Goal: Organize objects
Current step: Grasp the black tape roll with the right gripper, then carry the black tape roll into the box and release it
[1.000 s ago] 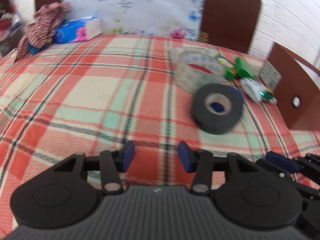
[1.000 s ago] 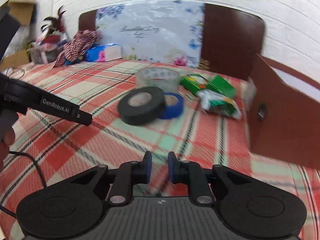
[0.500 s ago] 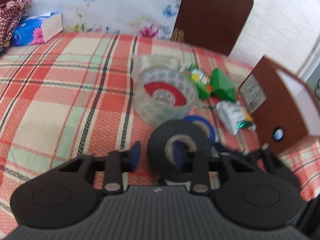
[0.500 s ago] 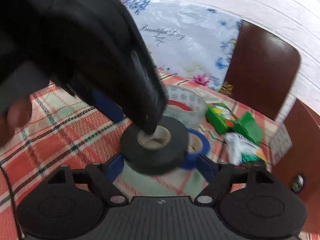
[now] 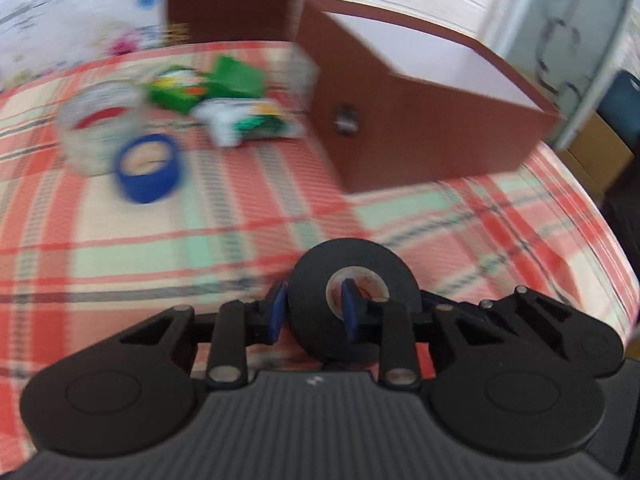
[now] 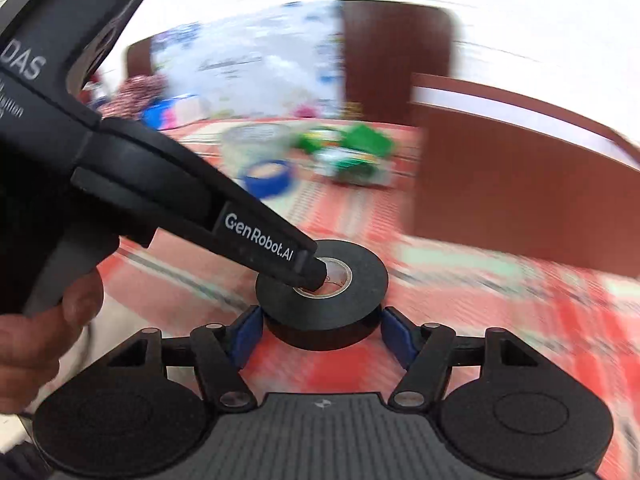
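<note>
A black tape roll point(image 5: 312, 280) hangs just above the plaid tablecloth point(image 5: 160, 240). My left gripper point(image 5: 312, 310) is shut on the roll's wall, one pad in the core hole and one outside; its jaws are opening slightly. In the right wrist view that left gripper point(image 6: 308, 272) reaches in from the left with a finger in the roll's point(image 6: 360, 280) hole. My right gripper point(image 6: 322, 334) straddles the roll, its blue pads close to both sides and its jaws closing. The brown open box point(image 5: 420, 120) stands just beyond.
A blue tape roll point(image 5: 148, 184), a clear tape roll point(image 5: 100, 128), green packets point(image 5: 200, 88) and a white-green packet point(image 5: 248, 124) lie left of the box. A person's hand point(image 6: 40, 332) holds the left gripper's handle. The table edge falls away on the right.
My left gripper closed on the black roll and carried it right, away from the other rolls toward the box. The right gripper spread wide and came around the roll.
</note>
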The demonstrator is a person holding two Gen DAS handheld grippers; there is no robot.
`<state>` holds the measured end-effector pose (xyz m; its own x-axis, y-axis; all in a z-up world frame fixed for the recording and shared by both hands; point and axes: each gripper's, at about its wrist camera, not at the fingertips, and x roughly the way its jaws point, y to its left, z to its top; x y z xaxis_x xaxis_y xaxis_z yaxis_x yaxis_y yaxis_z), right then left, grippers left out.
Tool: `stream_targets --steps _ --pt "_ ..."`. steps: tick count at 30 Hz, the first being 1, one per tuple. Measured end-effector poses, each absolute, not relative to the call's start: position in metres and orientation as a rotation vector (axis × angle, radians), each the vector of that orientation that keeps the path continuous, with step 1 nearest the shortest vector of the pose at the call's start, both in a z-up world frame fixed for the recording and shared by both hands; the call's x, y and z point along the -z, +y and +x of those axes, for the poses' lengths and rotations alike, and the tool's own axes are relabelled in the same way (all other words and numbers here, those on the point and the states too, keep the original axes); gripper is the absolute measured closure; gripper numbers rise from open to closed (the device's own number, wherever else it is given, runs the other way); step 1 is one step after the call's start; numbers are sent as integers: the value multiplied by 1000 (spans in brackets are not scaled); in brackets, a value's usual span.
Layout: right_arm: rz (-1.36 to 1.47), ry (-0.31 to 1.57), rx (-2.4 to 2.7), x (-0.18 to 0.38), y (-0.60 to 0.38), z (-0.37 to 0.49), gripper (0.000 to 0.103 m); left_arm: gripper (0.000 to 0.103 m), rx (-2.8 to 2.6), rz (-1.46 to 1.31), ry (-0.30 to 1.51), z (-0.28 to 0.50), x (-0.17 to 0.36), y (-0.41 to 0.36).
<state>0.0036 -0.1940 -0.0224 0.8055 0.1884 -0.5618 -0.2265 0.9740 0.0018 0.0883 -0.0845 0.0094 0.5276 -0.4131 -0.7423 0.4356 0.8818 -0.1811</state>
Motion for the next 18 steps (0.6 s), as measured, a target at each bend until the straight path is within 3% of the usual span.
stream_targets --steps 7,10,12,18 --pt "-12 565 -33 21 -256 -35 34 69 676 173 873 69 -13 -178" --pt "18 567 -19 22 -270 -35 28 68 684 194 875 68 -13 -192" --pt "27 556 -24 22 -276 -36 30 68 675 191 887 71 -16 -195" --pt "36 378 4 -8 -296 -32 30 67 680 187 772 82 -69 -210"
